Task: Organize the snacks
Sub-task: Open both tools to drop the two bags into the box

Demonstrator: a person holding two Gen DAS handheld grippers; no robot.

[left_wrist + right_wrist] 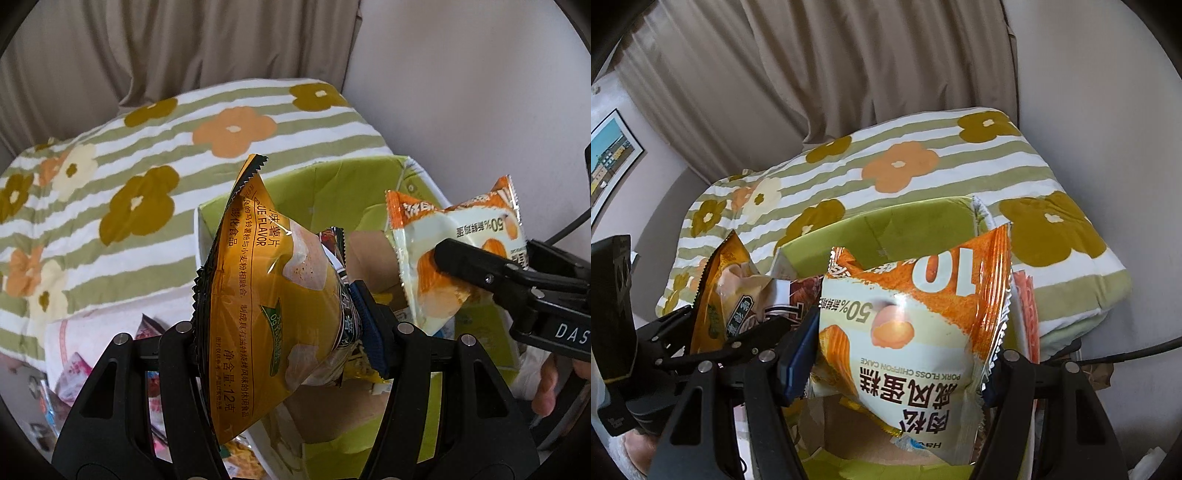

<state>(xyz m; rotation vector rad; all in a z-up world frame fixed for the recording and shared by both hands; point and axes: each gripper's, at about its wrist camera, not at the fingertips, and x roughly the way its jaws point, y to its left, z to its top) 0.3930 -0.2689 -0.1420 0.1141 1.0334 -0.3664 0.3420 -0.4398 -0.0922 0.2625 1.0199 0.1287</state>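
Both hands over the green box [332,184] now, which sits on the bed against the flowered quilt [110,147], far wall up, mouth open below me. My left gripper [284,332] has its jaws closed partway on the lower half of the chip bag [258,288], puffy and gold, top seam pointing up and away. My right gripper [897,365] has its jaws pinched on the cake packet [916,332], orange and cream, hanging just right of the chips over the box.

What worries me: both bags are air-filled and slick, so a squeeze this low could let either one squirt out or tip sideways and land on the quilt instead of the box. The two grippers are close together too; my right jaws could clip the chip bag on the way down. And the box already has packets in it [365,373], so a fat bag may perch on top and slide off the rim.

Hard to read: the box floor is mostly behind my bags, so I can't tell how much room is left. Loose snacks [74,369] at the near left are cut off by my left gripper. The near wall of the box is hidden.
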